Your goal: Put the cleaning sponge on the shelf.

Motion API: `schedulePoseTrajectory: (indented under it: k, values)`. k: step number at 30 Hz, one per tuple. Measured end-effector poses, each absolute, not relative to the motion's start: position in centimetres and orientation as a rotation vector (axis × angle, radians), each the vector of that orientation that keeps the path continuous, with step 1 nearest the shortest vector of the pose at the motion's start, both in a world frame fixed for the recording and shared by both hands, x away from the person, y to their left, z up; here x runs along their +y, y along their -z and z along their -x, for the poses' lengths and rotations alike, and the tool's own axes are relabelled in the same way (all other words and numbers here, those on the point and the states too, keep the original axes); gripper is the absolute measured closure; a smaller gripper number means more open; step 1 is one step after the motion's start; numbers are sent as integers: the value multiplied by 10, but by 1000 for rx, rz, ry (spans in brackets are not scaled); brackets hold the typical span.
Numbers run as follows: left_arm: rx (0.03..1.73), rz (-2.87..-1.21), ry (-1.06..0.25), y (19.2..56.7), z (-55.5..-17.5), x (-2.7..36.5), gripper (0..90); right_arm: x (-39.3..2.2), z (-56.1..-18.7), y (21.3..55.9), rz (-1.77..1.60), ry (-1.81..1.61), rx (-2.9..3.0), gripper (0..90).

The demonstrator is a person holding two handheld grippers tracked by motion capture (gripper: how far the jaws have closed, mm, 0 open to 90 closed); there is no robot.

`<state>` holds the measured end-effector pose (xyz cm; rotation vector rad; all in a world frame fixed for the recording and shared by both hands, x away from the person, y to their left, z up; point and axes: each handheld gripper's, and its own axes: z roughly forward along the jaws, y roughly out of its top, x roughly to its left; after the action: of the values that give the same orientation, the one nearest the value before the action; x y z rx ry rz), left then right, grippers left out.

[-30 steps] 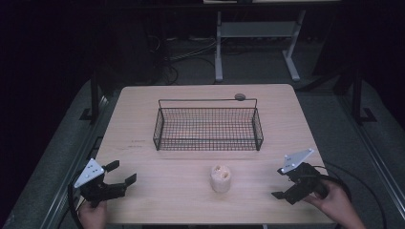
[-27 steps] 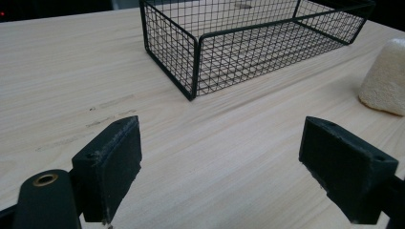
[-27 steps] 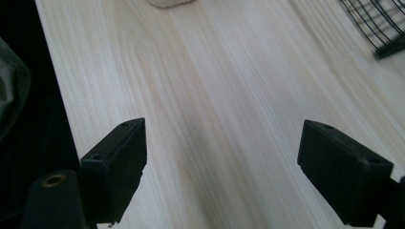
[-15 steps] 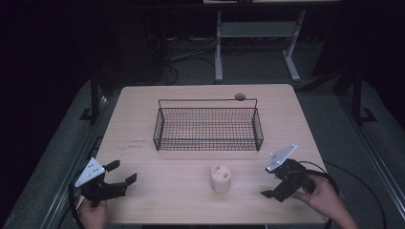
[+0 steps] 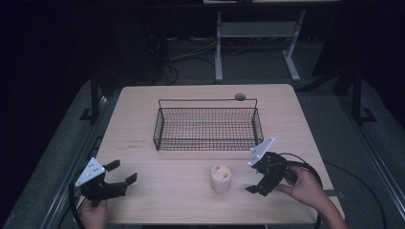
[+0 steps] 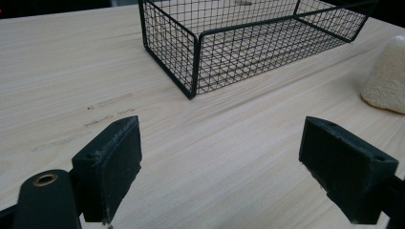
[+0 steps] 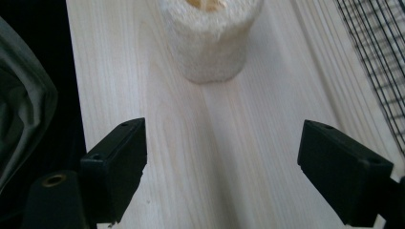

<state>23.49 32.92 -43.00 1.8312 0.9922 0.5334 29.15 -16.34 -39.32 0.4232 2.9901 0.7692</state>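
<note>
A pale, fibrous loofah cylinder (image 5: 220, 178) stands upright on the wooden table (image 5: 143, 114), in front of a black wire basket (image 5: 207, 128). My right gripper (image 5: 253, 177) is open just to its right, jaws wide apart and pointed at it; in the right gripper view the loofah (image 7: 208, 36) stands ahead of the jaws with a gap of table between. My left gripper (image 5: 122, 172) rests open near the front left corner, nothing between its jaws. Its view has the basket (image 6: 248, 43) ahead and the loofah (image 6: 387, 76) at the far right.
A small dark round disc (image 5: 239, 97) lies on the table behind the basket. The basket holds nothing that I can see. The table's front edge (image 7: 76, 95) runs close beside my right gripper. A white metal frame (image 5: 258, 33) stands on the dark floor beyond.
My right gripper has moved left and a little forward, closing in on the loofah, and turned toward it. The left gripper has stayed put.
</note>
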Motion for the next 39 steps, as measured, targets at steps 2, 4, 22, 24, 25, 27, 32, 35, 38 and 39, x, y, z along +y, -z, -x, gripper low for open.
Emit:
schedulePoseTrajectory:
  k: [2,4,22,24,25,27,32,35,38,39]
  values:
    - [994,-1827,-536,430,-235,330,139,-157,-293,392,-402,-769,3000,166]
    - [994,-1824,-534,430,-235,331,139,-152,-295,391,-384,-760,3007,166]
    - [995,-1818,-533,430,-235,331,139,-115,-310,382,-291,-751,3047,167]
    - [996,-1813,-532,429,-235,332,139,-111,-311,382,-280,-751,3053,167]
    - [996,-1812,-531,429,-235,332,139,-109,-312,383,-277,-748,3058,167]
    - [992,-1812,-532,429,-235,332,139,-105,-313,383,-275,-743,3067,168]
    - [991,-1812,-532,429,-235,332,139,-96,-315,382,-251,-737,3077,170]
    - [992,-1811,-533,429,-235,332,139,-91,-316,384,-237,-733,3084,171]
    - [991,-1811,-533,429,-235,333,139,-88,-319,386,-236,-718,3094,171]
    - [992,-1810,-534,429,-235,333,139,-87,-320,388,-236,-718,3100,171]
